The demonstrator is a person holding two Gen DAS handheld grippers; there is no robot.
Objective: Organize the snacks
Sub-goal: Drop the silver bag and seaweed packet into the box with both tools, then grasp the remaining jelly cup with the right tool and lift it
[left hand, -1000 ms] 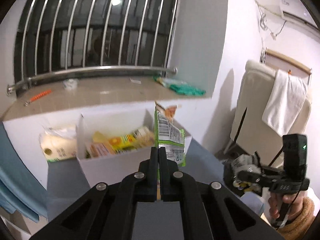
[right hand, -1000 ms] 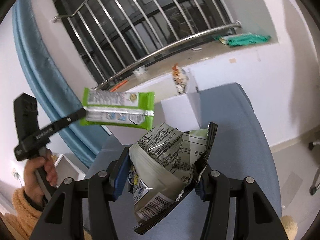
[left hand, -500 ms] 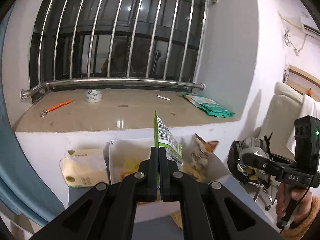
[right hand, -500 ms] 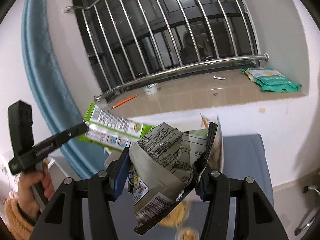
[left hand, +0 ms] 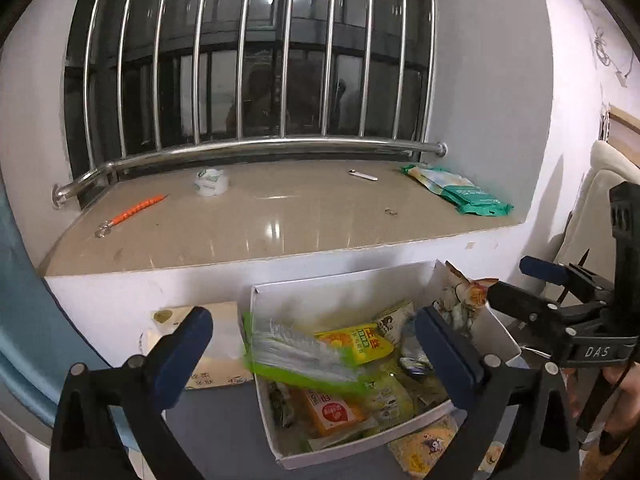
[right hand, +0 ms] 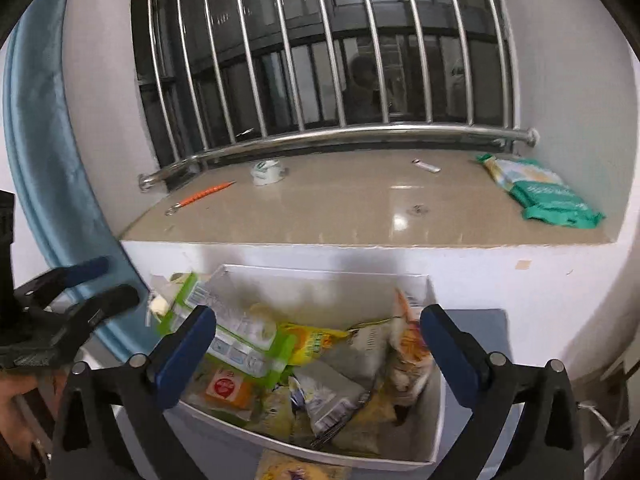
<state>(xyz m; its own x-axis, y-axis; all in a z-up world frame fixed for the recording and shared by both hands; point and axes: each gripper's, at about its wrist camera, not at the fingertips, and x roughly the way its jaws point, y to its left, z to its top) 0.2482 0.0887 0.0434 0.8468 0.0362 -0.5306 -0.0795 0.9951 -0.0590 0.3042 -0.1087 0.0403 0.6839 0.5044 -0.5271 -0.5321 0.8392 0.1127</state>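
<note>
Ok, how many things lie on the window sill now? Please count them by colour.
Orange: 1, the tool
White: 2, the roll and the stick
Green: 1, the pile of packs, counted as one
Silver: 1, the metal bit, too small to identify
Total: 5

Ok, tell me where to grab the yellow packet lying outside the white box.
Pinch the yellow packet by its near edge, coming from above and from the front. It lies flat on the blue surface, close by the white box's front wall, so probably only that near edge is free.
</note>
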